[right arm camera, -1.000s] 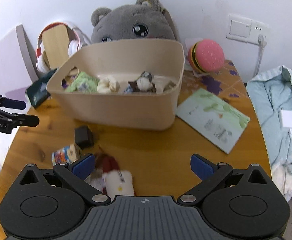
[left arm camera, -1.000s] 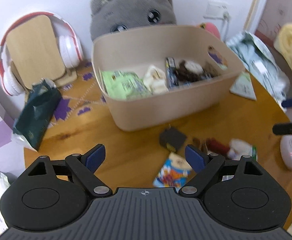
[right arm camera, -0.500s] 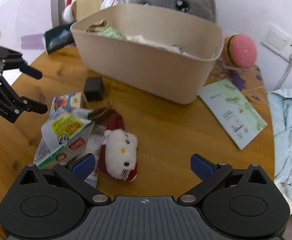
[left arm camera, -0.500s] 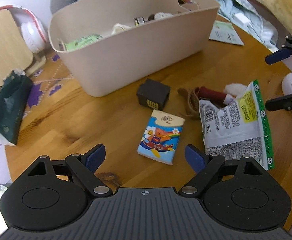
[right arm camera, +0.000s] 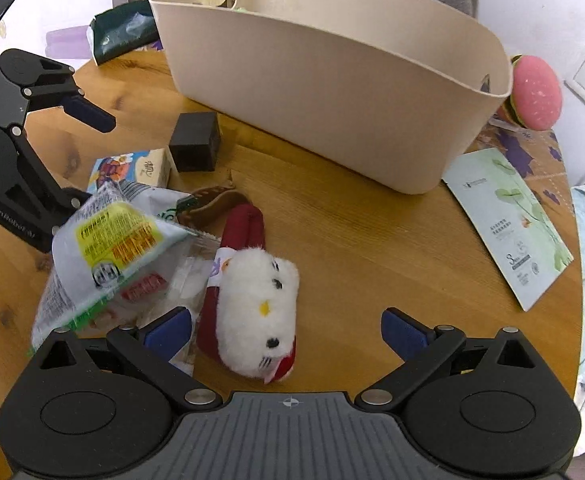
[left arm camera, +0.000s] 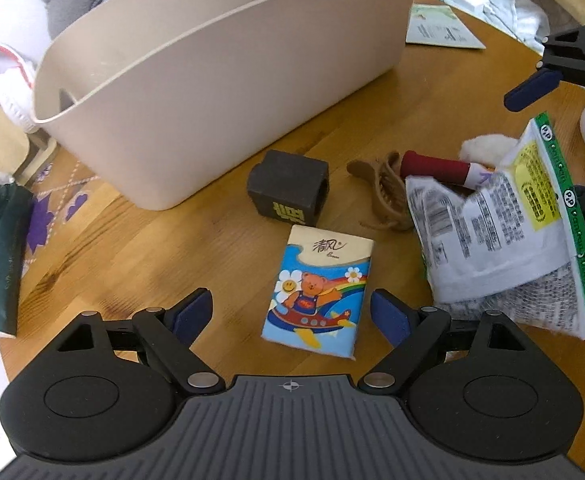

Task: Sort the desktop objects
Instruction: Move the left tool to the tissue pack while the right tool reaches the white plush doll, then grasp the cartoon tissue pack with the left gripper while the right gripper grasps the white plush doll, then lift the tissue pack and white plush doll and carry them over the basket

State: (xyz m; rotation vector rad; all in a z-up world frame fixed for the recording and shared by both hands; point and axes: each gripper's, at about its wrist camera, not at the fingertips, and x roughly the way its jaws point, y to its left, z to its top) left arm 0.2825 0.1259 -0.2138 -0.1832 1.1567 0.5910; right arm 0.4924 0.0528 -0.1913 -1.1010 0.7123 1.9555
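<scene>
Left wrist: one tissue pack [left arm camera: 318, 290] (one bin [left arm camera: 228, 76]).

Matte black linkage arms on left gripper [left arm camera: 292, 312] and right gripper [right arm camera: 286, 330], silver pivot screws, blue fingertip pads [left arm camera: 386, 316], ribbed grey housing, crosshair mark at 6 o'clock.

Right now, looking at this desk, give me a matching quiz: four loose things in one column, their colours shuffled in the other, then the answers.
Things:
1. tissue pack
2. small box
3. hair claw
4. burger toy

Colours:
A. pink top
B. tan brown
C. blue with a cartoon bear
D. dark grey, nearly black

Pairs: 1-C, 2-D, 3-B, 4-A
</scene>
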